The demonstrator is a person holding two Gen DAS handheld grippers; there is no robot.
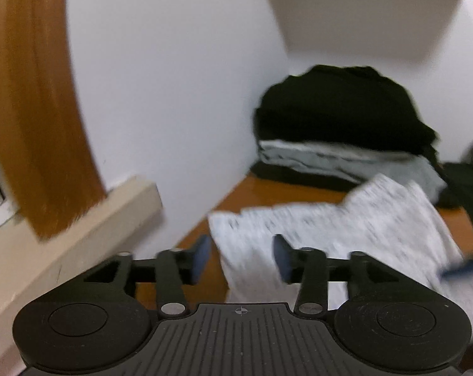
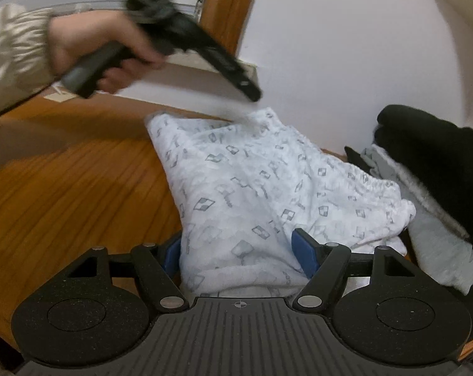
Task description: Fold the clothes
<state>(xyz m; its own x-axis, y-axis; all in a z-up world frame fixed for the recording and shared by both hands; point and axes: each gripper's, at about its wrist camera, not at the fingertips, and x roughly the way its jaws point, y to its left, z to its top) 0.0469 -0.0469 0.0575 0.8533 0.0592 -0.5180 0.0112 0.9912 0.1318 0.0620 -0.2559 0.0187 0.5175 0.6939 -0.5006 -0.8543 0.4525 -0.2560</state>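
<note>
Fold in progress on white cotton garment with grey square print (image 2: 252,194), lying on orange-brown wooden tabletop (image 2: 64,181) near white wall, just beside stack of folded black and grey clothes (image 2: 430,169).

Left gripper (image 1: 241,257): jaws apart, nothing pinched, blurred, above the garment's far-left edge.

Right gripper (image 2: 241,250): blue pads wide, bunched near end of the cloth between them; pressing or not, cannot tell.

Long axis runs from the near end away towards the wall, slightly leftward; gathered band on the right edge.

Judgement: next, re-grip a far corner and bring it over to the near end, edges aligned.
</note>
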